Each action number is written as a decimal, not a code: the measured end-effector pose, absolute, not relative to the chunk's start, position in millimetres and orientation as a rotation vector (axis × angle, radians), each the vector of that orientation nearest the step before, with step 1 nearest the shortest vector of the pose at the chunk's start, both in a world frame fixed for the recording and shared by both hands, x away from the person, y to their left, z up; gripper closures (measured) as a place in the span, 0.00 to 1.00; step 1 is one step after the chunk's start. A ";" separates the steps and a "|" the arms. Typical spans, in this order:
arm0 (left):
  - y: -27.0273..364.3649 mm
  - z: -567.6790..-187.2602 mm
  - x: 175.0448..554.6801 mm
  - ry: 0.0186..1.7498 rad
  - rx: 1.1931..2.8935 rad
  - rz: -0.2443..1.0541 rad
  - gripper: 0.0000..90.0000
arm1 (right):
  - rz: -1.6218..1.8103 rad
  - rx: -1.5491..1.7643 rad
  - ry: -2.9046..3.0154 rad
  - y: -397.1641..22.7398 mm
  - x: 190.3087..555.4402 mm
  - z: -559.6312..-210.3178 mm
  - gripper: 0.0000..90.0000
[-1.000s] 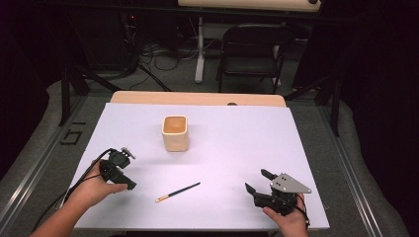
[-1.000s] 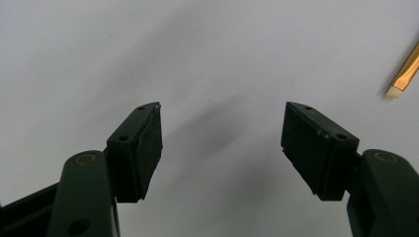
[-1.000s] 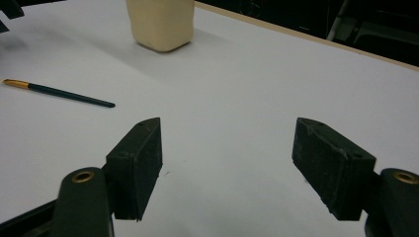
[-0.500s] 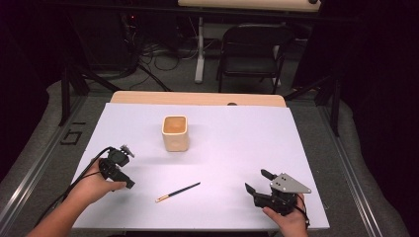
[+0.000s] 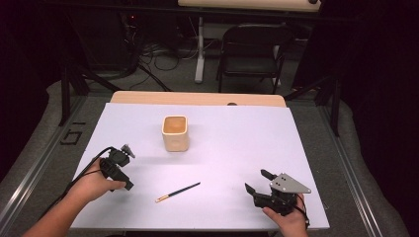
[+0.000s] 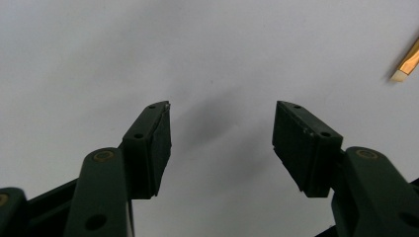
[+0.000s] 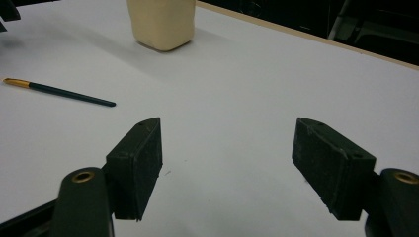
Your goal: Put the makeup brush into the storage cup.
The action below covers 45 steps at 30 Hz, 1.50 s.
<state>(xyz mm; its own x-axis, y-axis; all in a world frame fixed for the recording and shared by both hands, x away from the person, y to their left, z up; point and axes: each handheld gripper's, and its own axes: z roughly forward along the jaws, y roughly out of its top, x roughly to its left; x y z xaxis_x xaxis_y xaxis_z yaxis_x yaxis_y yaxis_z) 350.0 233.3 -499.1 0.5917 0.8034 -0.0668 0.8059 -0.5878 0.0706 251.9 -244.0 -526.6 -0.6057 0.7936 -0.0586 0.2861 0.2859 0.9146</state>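
Nothing is picked up yet — the brush [image 5: 178, 191] lies flat on the white table [image 5: 237, 148], between the two grippers and apart from the beige cup [image 5: 175, 132]. The left gripper [image 5: 124, 181], nearest it, has just been narrowing its jaws on nothing; the right gripper [image 5: 258, 181] rests wide apart, empty — grasping and any placing remain

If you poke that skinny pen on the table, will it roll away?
Probably, a little. The pen looks thin and round, lying flat on smooth white table, so a sideways poke could roll it. It seems stiff and light, and its narrowness may make it slip when pinched.
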 end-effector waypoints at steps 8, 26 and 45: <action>233.8 -500.0 351.7 1.404 2.719 -0.100 0.48 | 1.295 0.963 2.048 -243.9 251.8 -526.7 0.31; 225.2 -496.4 357.5 1.395 2.760 -0.211 0.53 | 1.293 0.960 2.052 -243.3 251.6 -526.7 0.31; 187.8 -491.9 359.0 1.289 2.825 -0.218 0.54 | 1.298 0.955 2.050 -242.8 251.6 -526.8 0.31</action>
<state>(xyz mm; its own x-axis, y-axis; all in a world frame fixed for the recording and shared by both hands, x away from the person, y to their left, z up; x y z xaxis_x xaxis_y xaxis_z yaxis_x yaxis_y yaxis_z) 359.0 187.8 -491.9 0.6471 0.7497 -0.1389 0.7537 -0.6564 -0.0318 251.6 -242.8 -526.8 -0.6110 0.7893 -0.0610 0.2827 0.2895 0.9145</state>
